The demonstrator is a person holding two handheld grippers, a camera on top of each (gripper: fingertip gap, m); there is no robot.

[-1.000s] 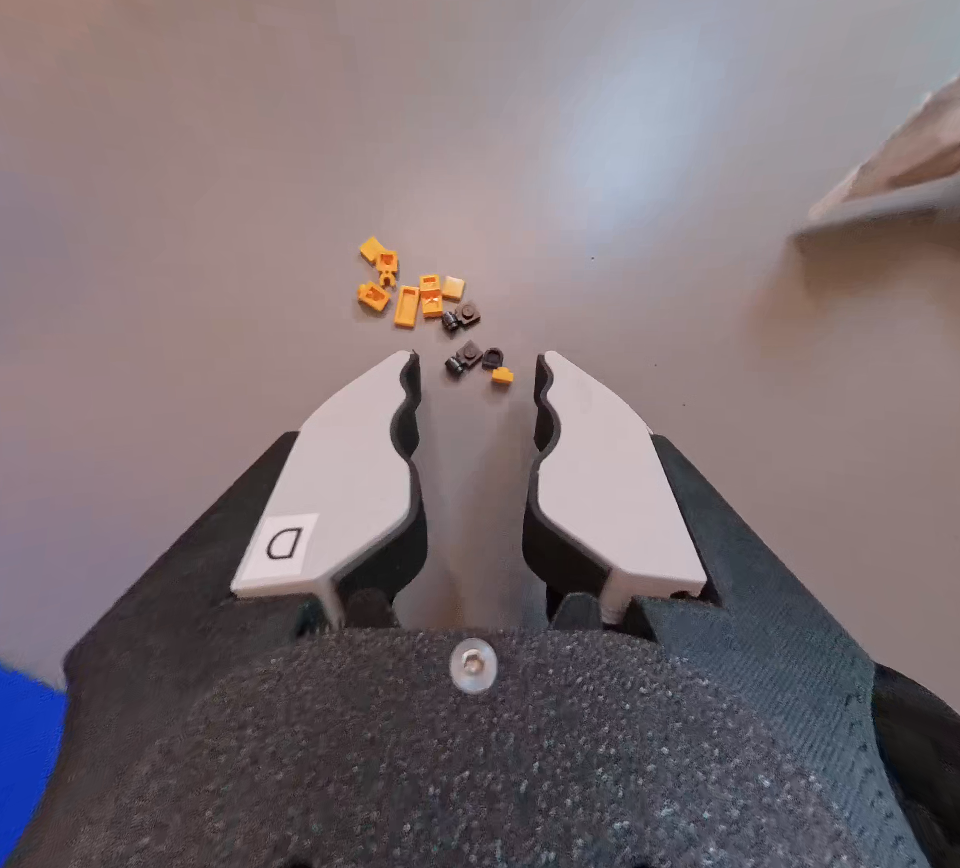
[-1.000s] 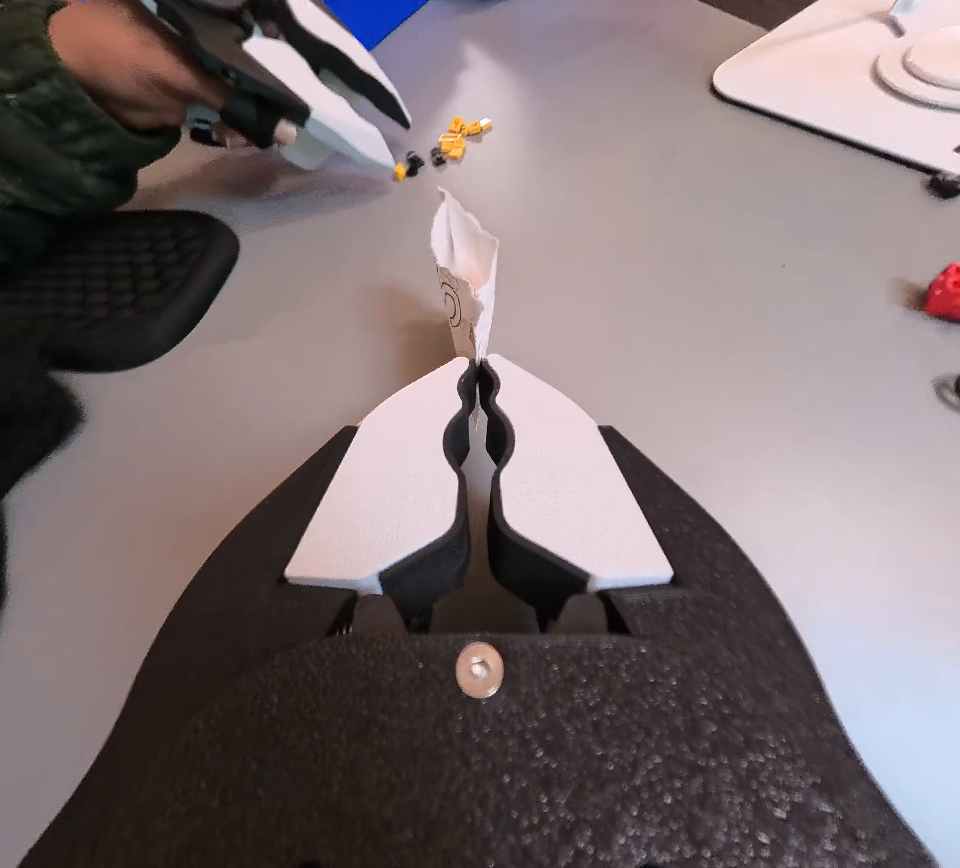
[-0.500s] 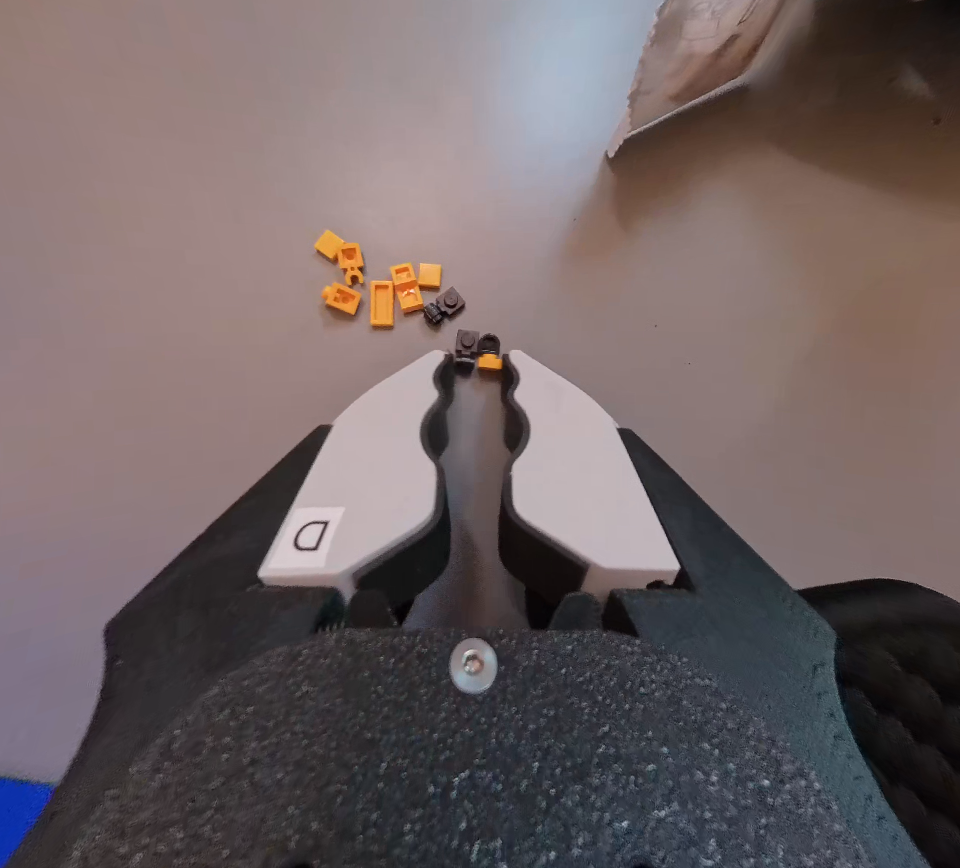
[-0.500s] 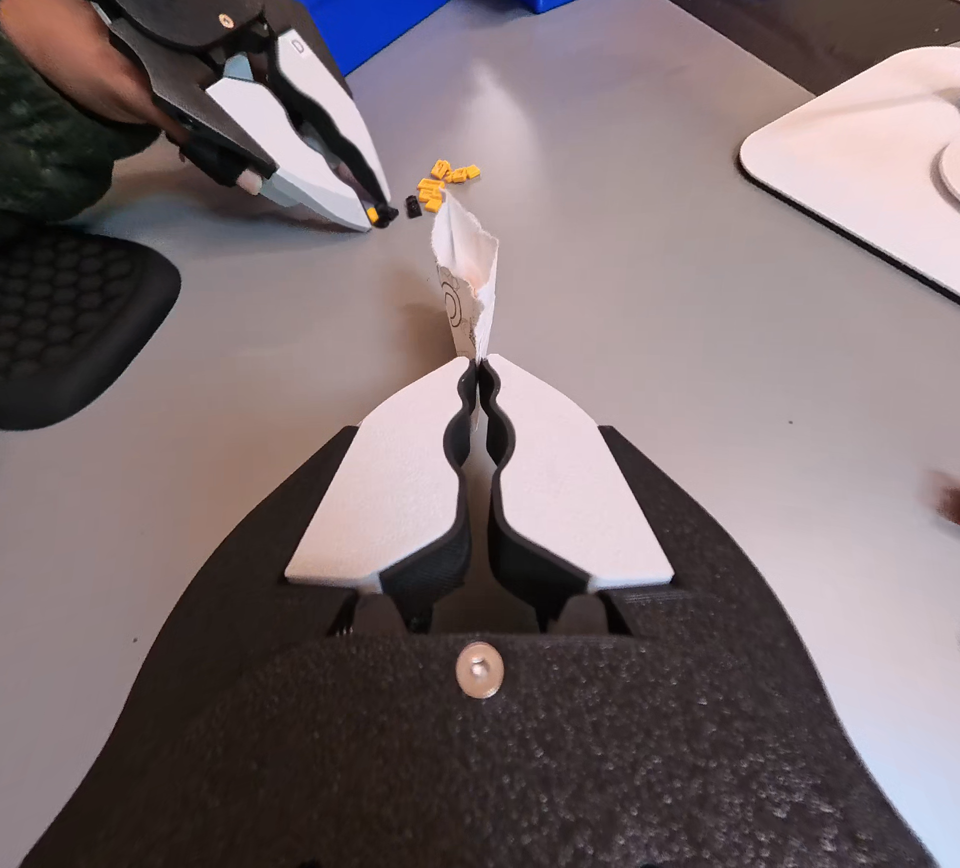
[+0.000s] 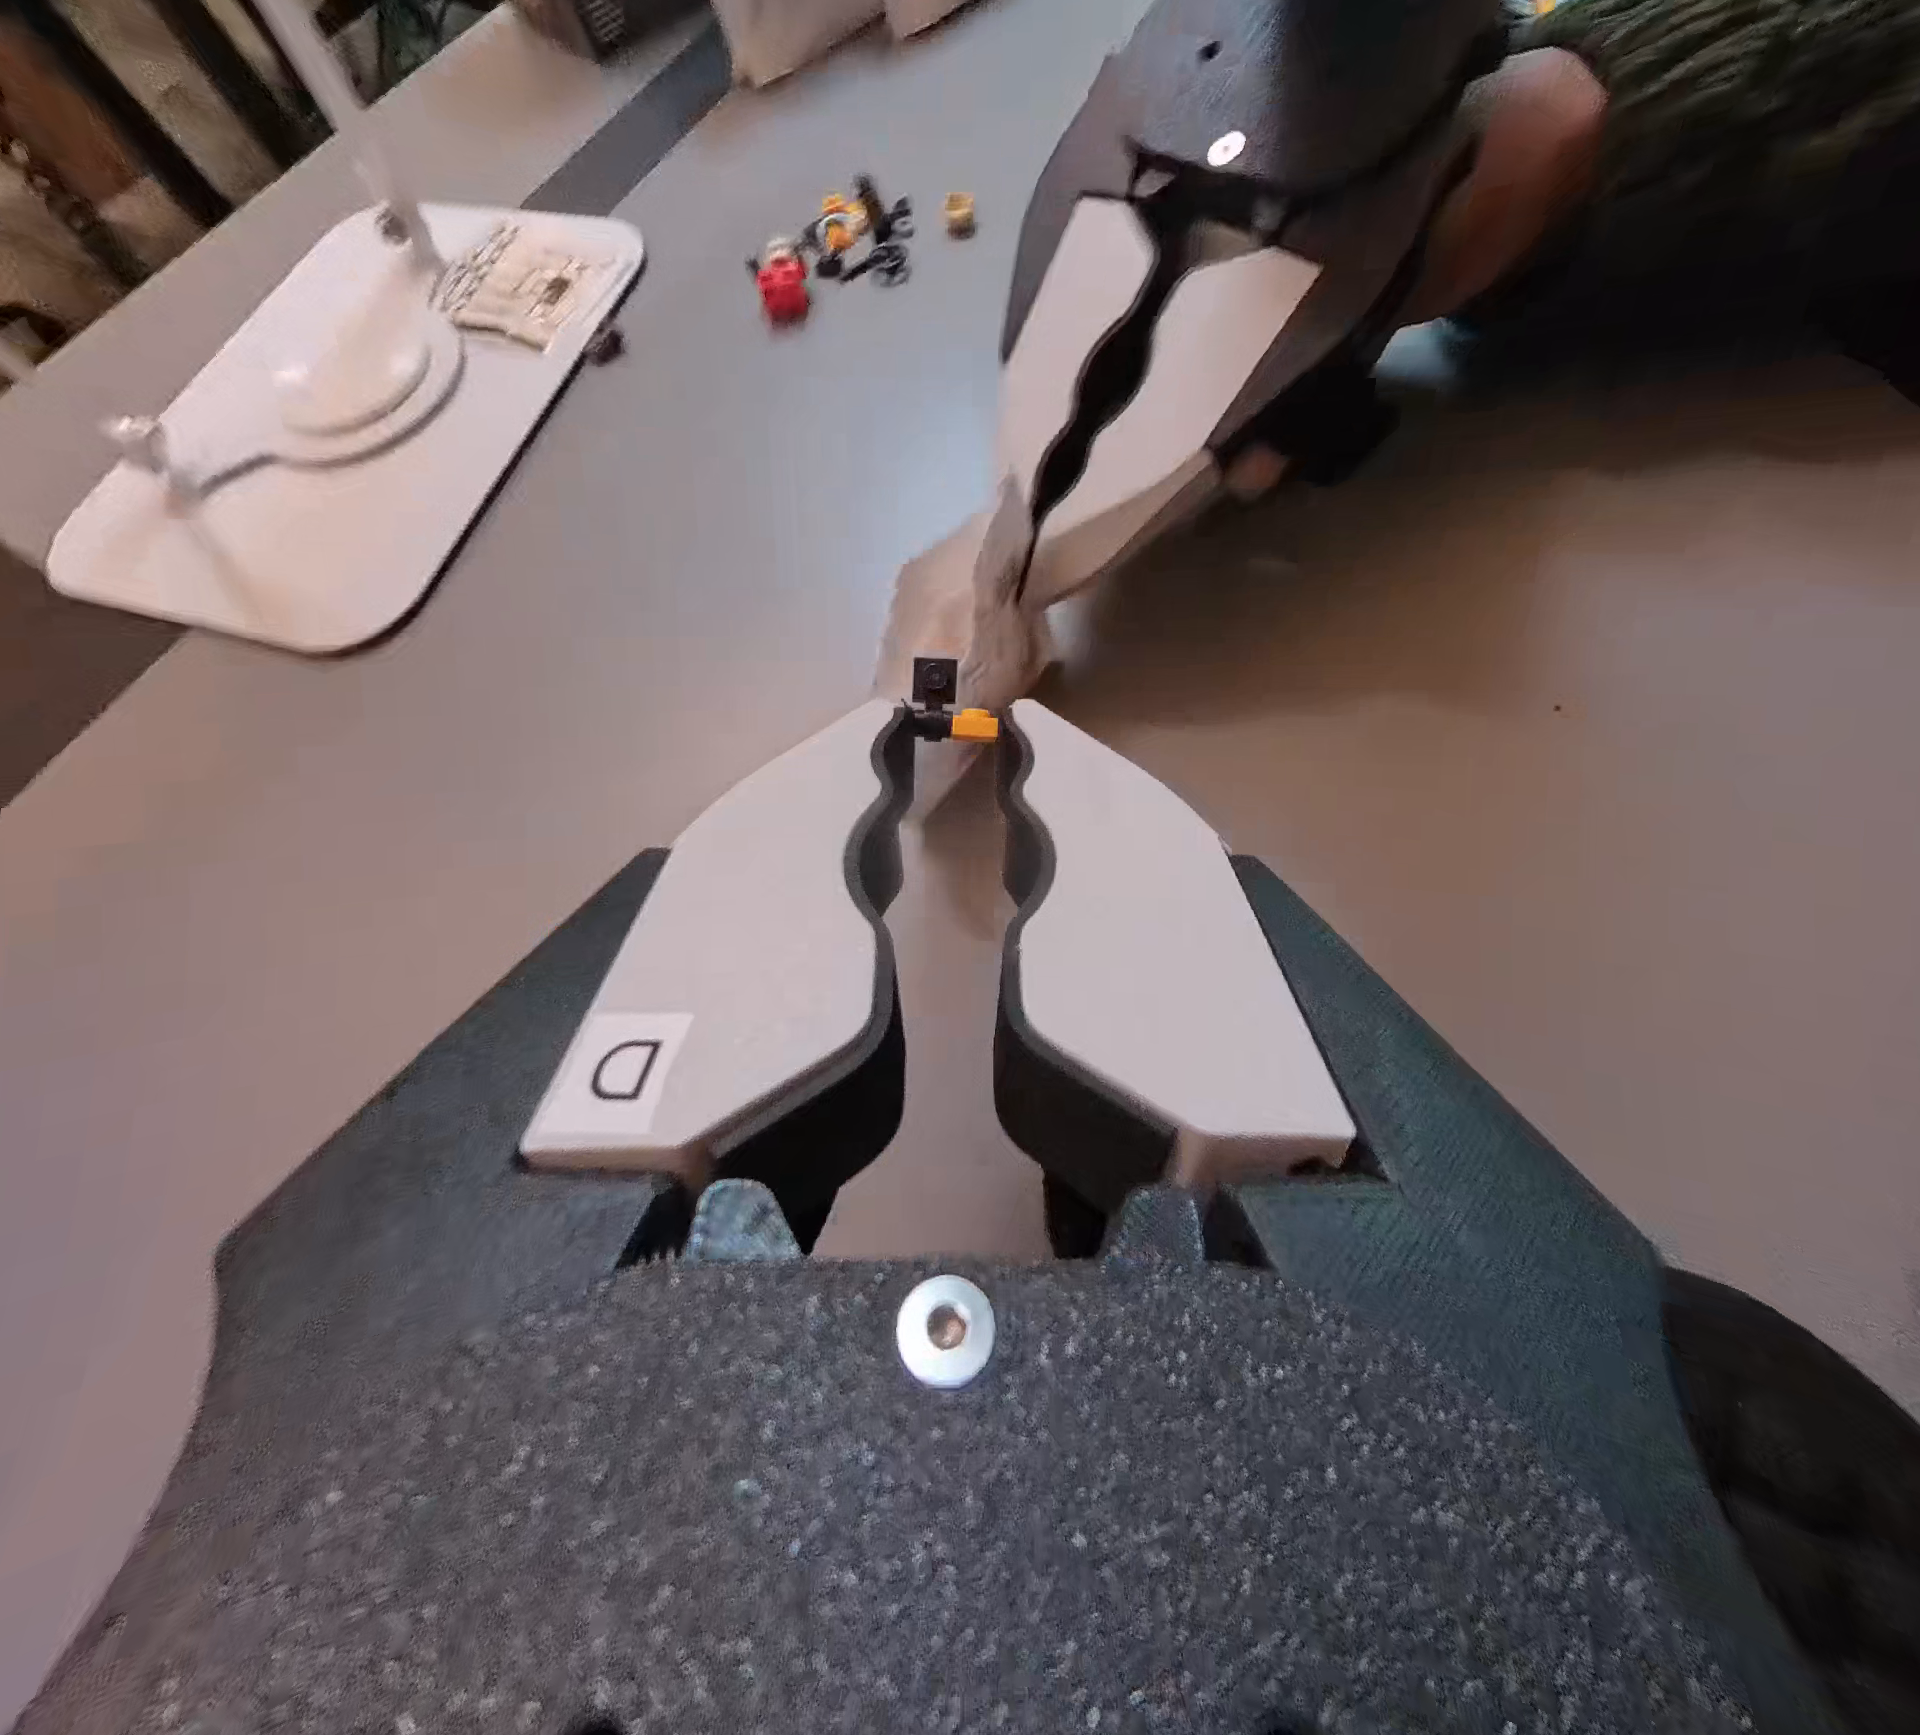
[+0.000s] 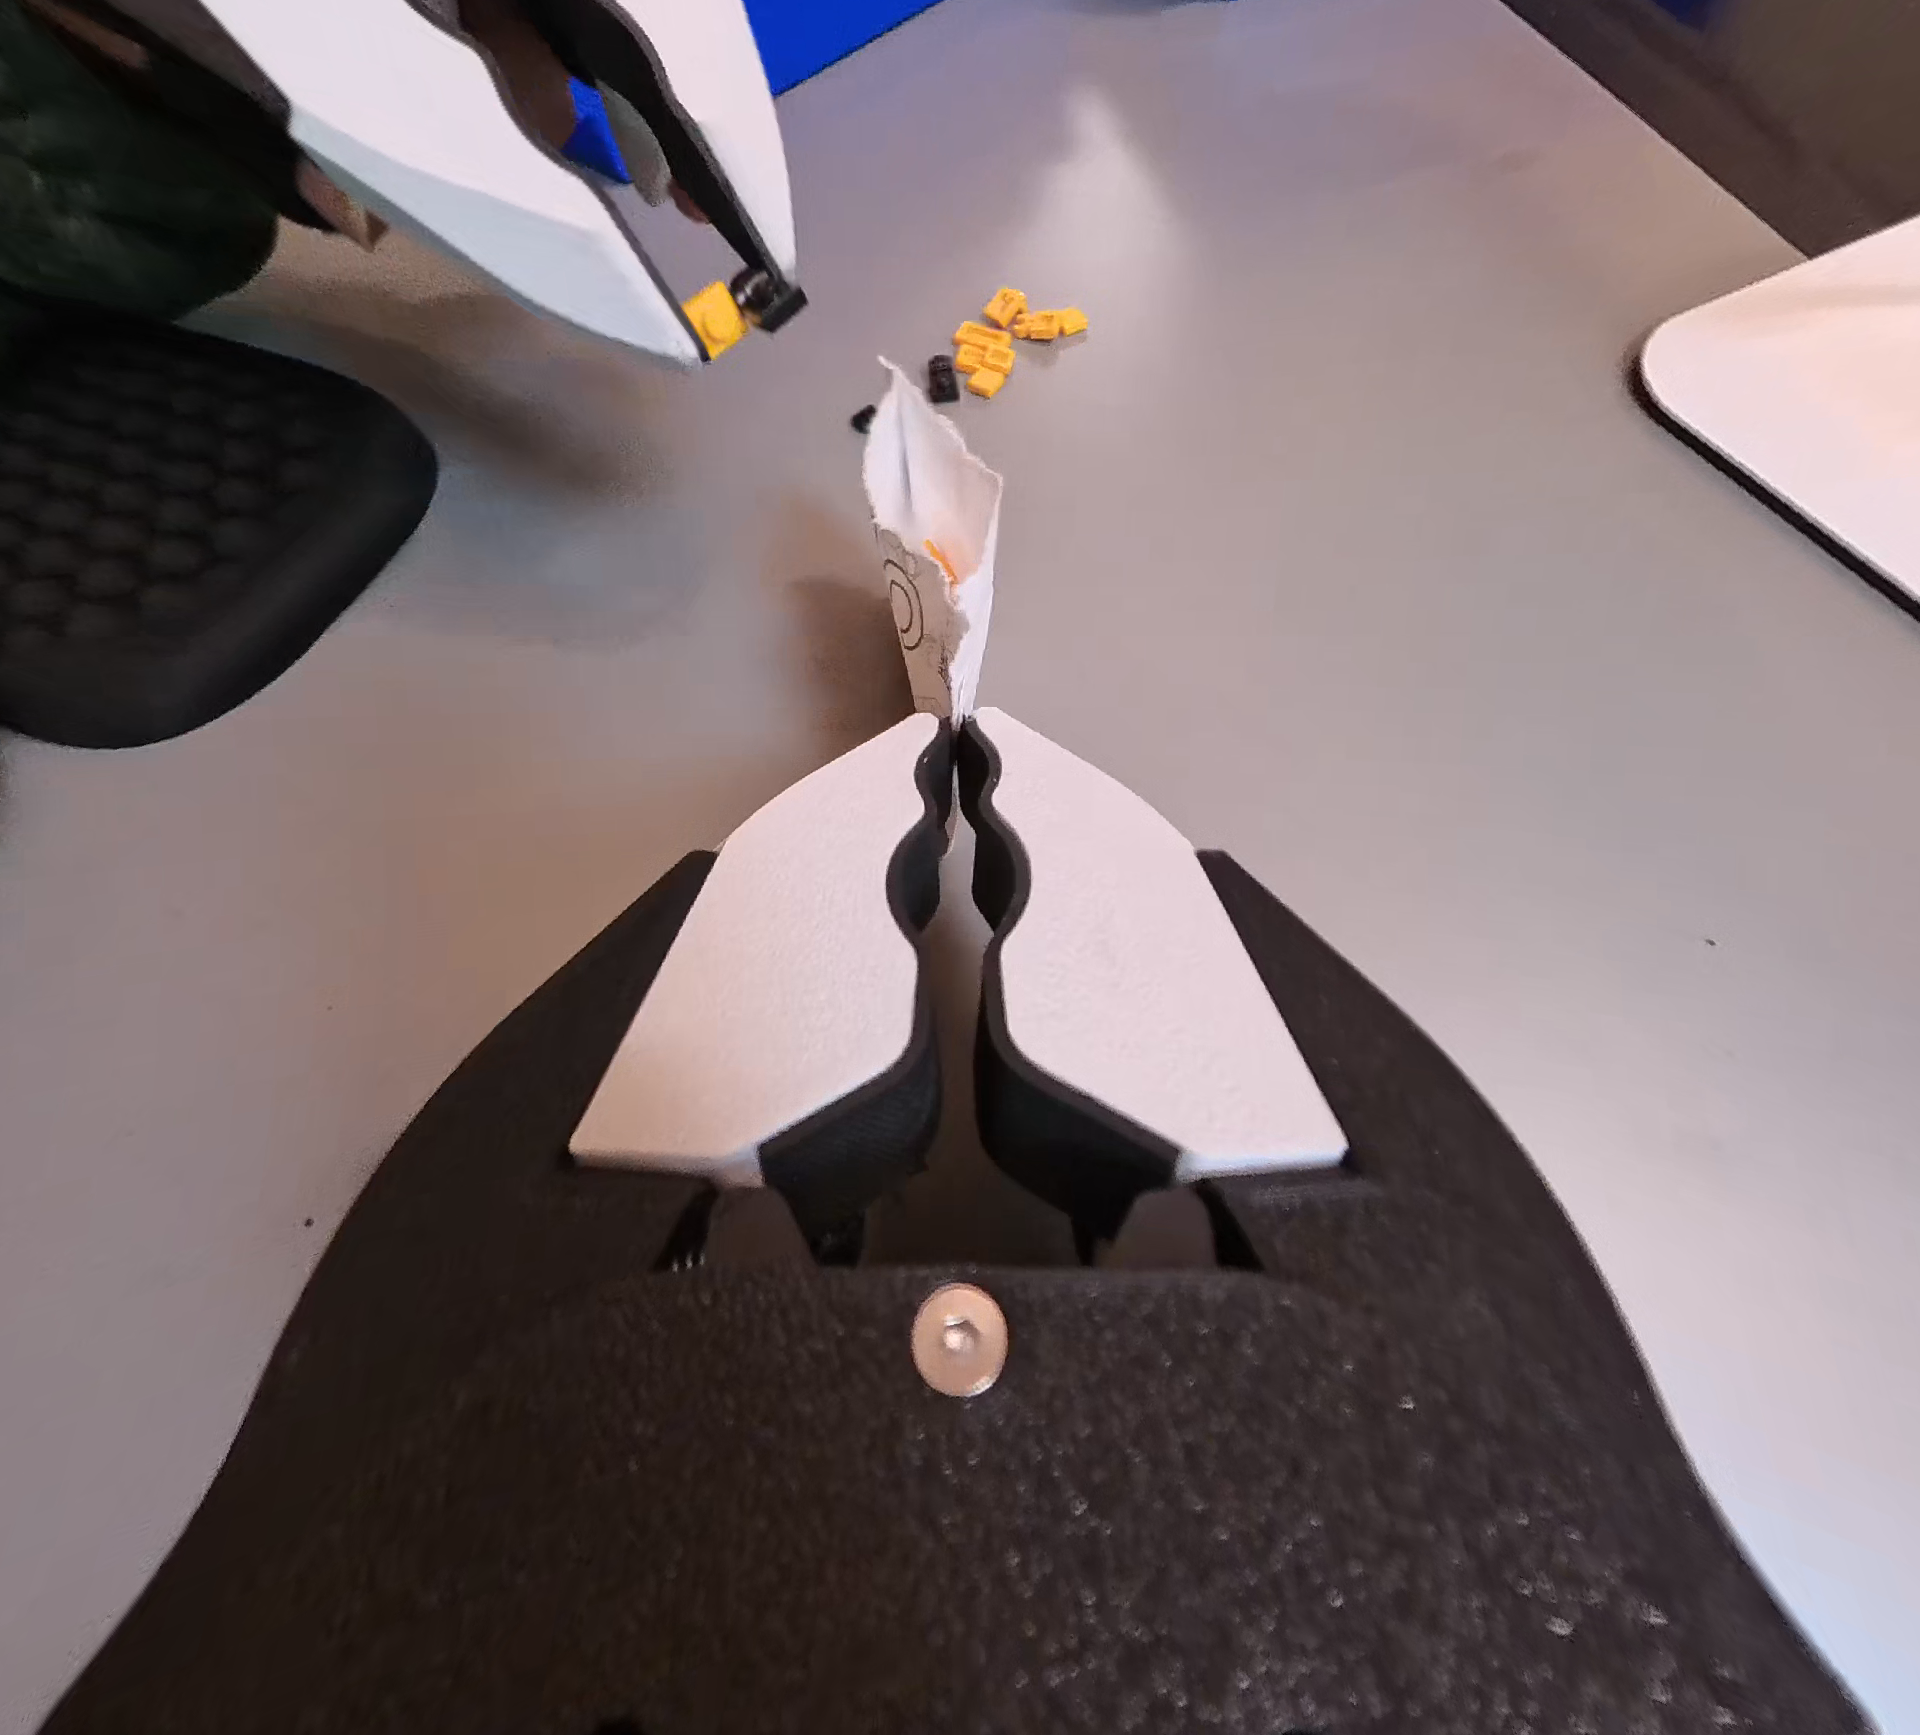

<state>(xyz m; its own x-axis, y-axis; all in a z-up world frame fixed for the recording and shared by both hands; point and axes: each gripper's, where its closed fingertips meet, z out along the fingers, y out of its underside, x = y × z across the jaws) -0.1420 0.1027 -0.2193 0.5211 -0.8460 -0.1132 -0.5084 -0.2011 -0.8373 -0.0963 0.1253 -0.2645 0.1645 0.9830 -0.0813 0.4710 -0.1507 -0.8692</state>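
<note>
Left wrist view: the left gripper (image 5: 948, 721), raised above the grey surface (image 5: 520, 750), pinches a tiny orange and black toy brick piece (image 5: 954, 723) between its fingertips. Just beyond, the right gripper (image 5: 1023, 579), angled downward, is clamped on a torn white paper packet (image 6: 935, 542). Loose small orange bricks (image 6: 1013, 340) lie past the packet; open surface surrounds them.

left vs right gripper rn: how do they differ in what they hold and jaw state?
The left gripper pinches small hard bricks, one orange and one black, end to end; the right gripper clamps a torn white paper bag. The left's fingers stand apart by the bricks' width; the right's nearly meet on thin paper. Both are held above the grey table, fingertips pressing their loads.
</note>
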